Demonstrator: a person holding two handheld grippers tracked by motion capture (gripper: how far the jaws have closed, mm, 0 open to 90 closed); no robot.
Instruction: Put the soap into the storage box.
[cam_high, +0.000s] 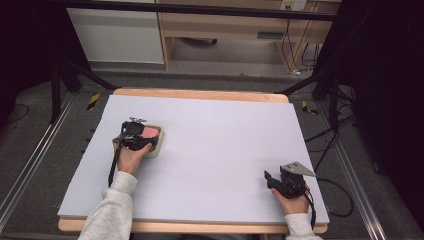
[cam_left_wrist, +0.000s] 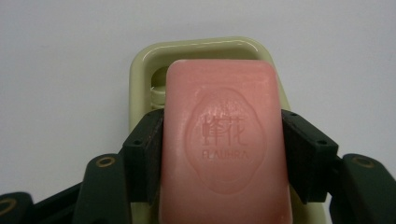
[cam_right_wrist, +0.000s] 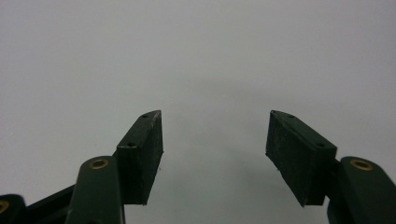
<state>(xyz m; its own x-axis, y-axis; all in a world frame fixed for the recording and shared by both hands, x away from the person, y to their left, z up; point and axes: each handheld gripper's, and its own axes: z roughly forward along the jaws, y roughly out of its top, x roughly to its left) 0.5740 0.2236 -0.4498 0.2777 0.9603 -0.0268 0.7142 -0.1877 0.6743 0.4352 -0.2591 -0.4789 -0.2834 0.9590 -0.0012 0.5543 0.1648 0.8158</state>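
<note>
My left gripper (cam_left_wrist: 223, 140) clamps the pink soap bar (cam_left_wrist: 224, 140) by its long sides, over the pale green soap dish (cam_left_wrist: 140, 70) at the table's left. I judge the bar stiff, fairly light, and slippery, so mid-side grip suits. My right gripper (cam_right_wrist: 215, 140) gapes wide, empty.

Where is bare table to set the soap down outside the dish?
Bare mat lies between the soap dish and the right gripper, and along the far edge. The near-left is crowded: the left gripper clamps the pink soap over the dish.
</note>
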